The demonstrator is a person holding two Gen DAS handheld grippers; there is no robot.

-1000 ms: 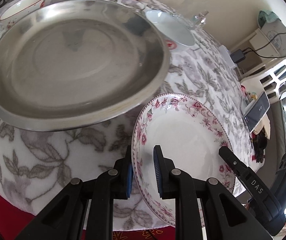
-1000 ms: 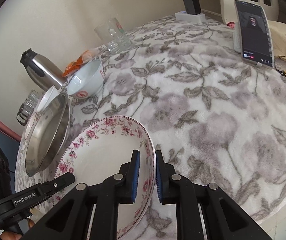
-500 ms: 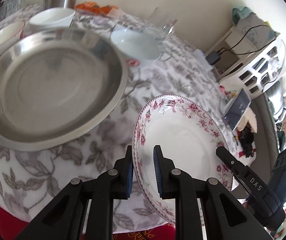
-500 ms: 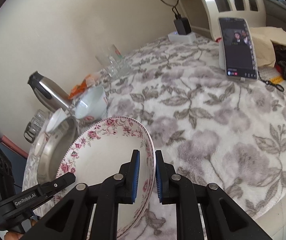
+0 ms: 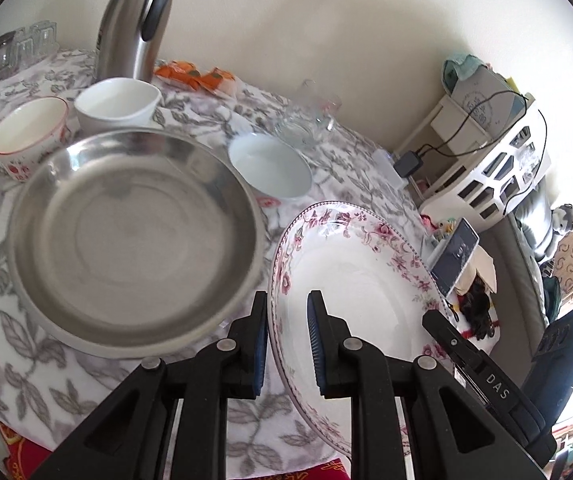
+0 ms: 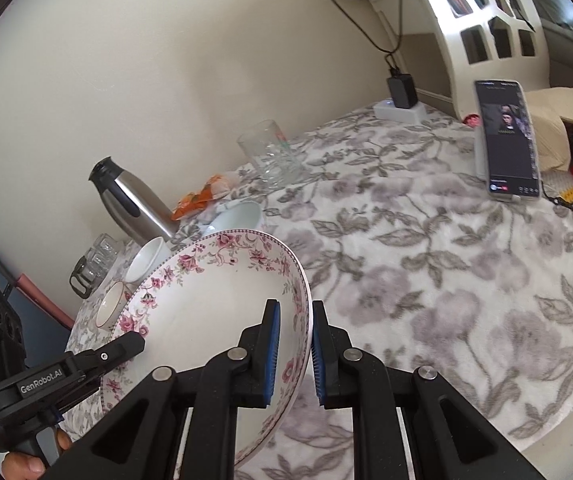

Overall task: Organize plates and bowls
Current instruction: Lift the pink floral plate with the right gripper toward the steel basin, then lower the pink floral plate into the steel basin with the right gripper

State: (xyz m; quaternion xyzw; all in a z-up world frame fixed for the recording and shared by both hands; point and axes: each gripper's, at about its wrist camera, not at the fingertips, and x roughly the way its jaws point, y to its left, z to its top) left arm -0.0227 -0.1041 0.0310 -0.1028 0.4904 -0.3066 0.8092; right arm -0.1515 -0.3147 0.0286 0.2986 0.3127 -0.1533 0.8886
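The floral plate (image 5: 350, 280) has risen off the cloth, left gripper (image 5: 286, 344) and right gripper (image 6: 295, 350) each clamped on its rim, beside the steel plate (image 5: 134, 236); bowls (image 5: 116, 102) remain unsorted.

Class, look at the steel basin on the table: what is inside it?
The steel basin holds nothing visible; its bare bottom shows. The left gripper covers only its near rim. The cloth beneath is hidden.

Glossy ceramic floral plate (image 5: 360, 276); brushed-metal steel dish (image 5: 134, 236); fuzzy tablecloth (image 6: 446, 280).
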